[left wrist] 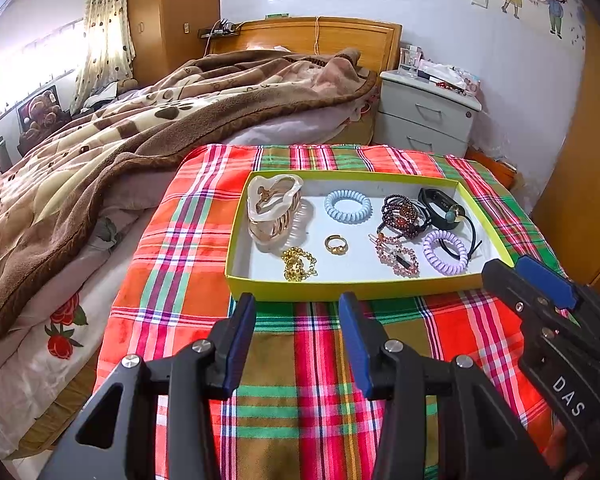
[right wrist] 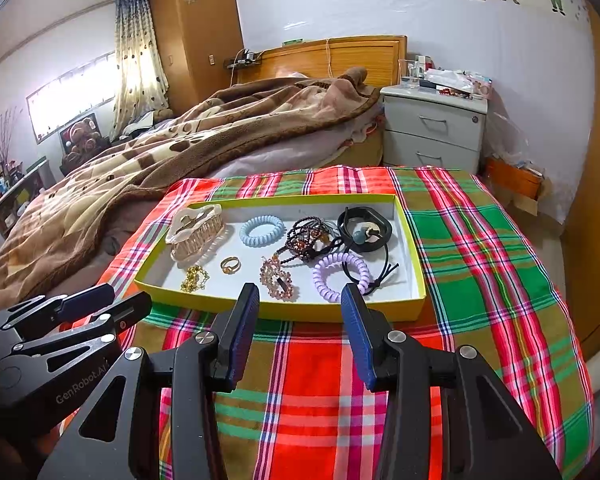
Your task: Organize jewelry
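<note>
Between the parted blue pads of both tongs nothing is being gripped: the left gripper [left wrist: 296, 308] and right gripper [right wrist: 300, 300] are hovering side by side, wide open, just short of the yellow tray's [left wrist: 340, 290] near wall on the plaid cloth [left wrist: 172, 240]. Inside are lying light, small pieces. I judge the gold chain [left wrist: 299, 265] limp and slippery, best pinched at its bunched middle; the gold ring [left wrist: 336, 244] hard and tiny; the purple coil tie [left wrist: 446, 258] springy.

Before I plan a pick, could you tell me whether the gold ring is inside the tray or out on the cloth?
Inside: the gold ring lies on the white floor of the yellow tray, between its walls.
</note>
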